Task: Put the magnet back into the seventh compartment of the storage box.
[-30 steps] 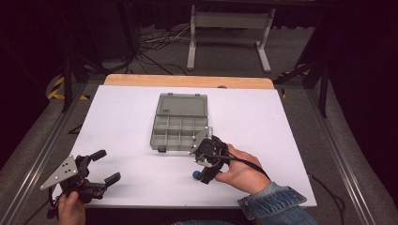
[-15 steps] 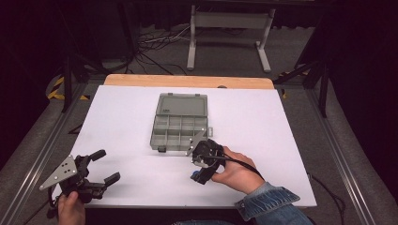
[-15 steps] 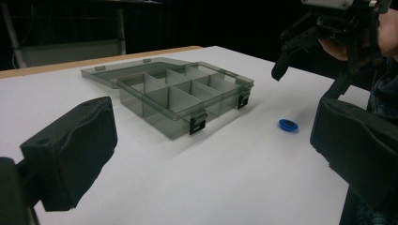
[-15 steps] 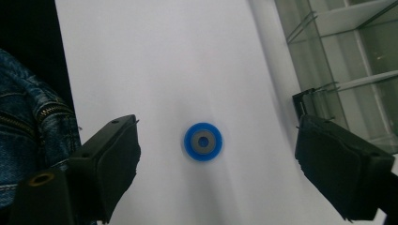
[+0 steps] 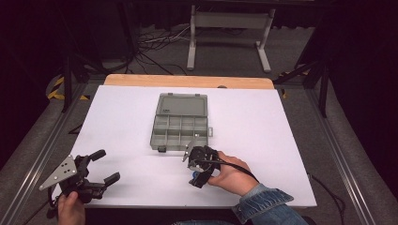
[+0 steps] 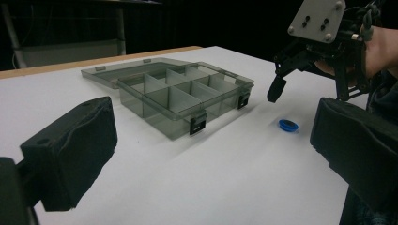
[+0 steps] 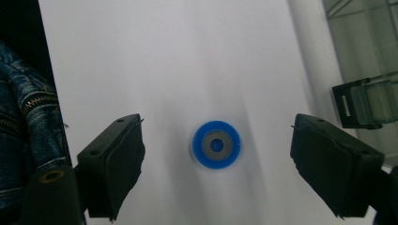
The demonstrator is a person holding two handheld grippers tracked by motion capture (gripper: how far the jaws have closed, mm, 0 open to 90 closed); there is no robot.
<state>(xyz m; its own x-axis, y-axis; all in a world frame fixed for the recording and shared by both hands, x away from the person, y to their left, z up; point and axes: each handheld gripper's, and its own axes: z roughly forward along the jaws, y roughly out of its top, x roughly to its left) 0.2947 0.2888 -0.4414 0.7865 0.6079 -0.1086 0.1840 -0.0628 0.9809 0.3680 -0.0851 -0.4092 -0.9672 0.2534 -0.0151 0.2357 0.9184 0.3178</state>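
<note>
A grey compartment box (image 5: 180, 131) lies open mid-table with its lid (image 5: 183, 104) folded back; it also stands ahead in the left gripper view (image 6: 183, 101). A small blue ring with a grey centre (image 7: 216, 144) lies flat on the white table (image 5: 281, 140), just in front of the box (image 6: 288, 125). My right gripper (image 5: 196, 169) points down over the ring, open, with the ring between its two jaws (image 7: 218, 164) and touching neither. My left gripper (image 5: 108, 165) rests at the near left corner, open and holding nothing (image 6: 211, 154).
The box's front latch (image 7: 363, 103) shows at the right edge of the right gripper view. A denim sleeve (image 5: 263, 206) comes in from the near edge. The table's wooden far edge (image 5: 187, 80) meets dark floor with cables and a metal stand (image 5: 230, 28).
My right gripper has shifted a little left and toward the near edge, over the blue ring. The left gripper and the box have not moved.
</note>
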